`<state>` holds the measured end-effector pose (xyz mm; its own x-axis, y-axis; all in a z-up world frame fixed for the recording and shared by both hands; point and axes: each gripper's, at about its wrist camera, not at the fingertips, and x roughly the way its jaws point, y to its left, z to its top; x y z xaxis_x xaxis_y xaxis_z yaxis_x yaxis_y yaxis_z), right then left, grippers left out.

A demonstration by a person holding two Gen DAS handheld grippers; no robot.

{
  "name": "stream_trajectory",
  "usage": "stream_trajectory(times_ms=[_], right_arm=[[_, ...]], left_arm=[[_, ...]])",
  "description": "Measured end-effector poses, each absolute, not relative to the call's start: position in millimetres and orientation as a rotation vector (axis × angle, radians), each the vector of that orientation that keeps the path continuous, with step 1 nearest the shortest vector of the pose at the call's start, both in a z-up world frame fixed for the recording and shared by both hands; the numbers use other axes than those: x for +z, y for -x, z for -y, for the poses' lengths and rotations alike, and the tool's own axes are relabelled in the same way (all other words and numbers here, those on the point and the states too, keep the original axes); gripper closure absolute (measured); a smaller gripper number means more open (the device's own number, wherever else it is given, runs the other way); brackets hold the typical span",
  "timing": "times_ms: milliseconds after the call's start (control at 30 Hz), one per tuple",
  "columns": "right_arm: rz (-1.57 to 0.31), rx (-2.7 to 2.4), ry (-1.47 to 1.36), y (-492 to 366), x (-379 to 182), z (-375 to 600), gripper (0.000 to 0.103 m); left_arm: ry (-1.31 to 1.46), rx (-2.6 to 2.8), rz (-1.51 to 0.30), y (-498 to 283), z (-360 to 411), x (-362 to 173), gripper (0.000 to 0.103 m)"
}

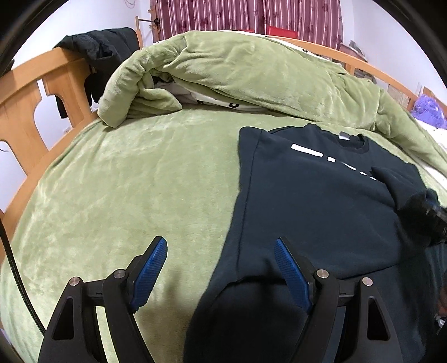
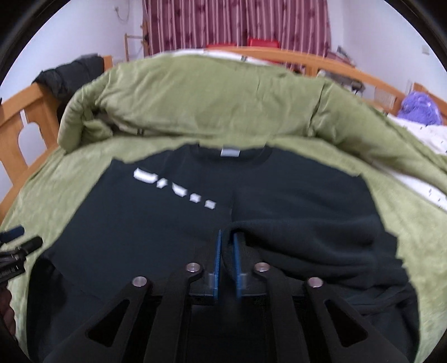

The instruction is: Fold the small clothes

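A small dark navy sweatshirt [image 1: 313, 201] with white marks on its chest lies flat on the green bed cover [image 1: 125, 195], neck away from me. Its left side is folded inward. My left gripper [image 1: 220, 248] is open and empty, hovering over the sweatshirt's lower left edge. In the right wrist view the sweatshirt [image 2: 156, 229] fills the middle. My right gripper [image 2: 226, 237] is shut on the sweatshirt's right sleeve [image 2: 301, 240], which lies drawn across the body. The right gripper also shows at the right edge of the left wrist view [image 1: 430, 215].
A bunched green quilt [image 1: 237, 72] lies across the bed behind the sweatshirt. A wooden bed frame [image 1: 30, 106] with dark clothes [image 1: 97, 53] hung on it runs along the left. A purple fluffy thing [image 1: 427, 109] sits at the right. Striped curtains [image 2: 237, 25] hang behind.
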<state>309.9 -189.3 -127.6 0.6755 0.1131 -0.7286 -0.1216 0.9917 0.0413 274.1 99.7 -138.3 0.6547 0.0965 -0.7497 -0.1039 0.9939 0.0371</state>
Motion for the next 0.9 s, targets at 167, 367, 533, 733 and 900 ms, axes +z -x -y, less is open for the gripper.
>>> stream_trajectory(times_ms=[167, 367, 533, 733, 900], right_arm=[[-0.813, 0.158, 0.02, -283, -113, 217, 0.055], [-0.744, 0.101, -0.021, -235, -84, 275, 0.048], [-0.725, -0.019, -0.04, -201, -78, 332, 0.048], [-0.739, -0.103, -0.121, -189, -76, 398, 0.047], [-0.724, -0.223, -0.031, -180, -81, 433, 0.048]], left_arm=[[0.017, 0.078, -0.853, -274, -88, -138, 0.025], [0.019, 0.008, -0.838, -268, -50, -131, 0.025], [-0.017, -0.091, -0.818, -264, 11, -117, 0.026], [-0.097, -0.198, -0.775, -269, 104, -101, 0.026], [-0.111, -0.289, -0.737, -274, 177, -98, 0.026]])
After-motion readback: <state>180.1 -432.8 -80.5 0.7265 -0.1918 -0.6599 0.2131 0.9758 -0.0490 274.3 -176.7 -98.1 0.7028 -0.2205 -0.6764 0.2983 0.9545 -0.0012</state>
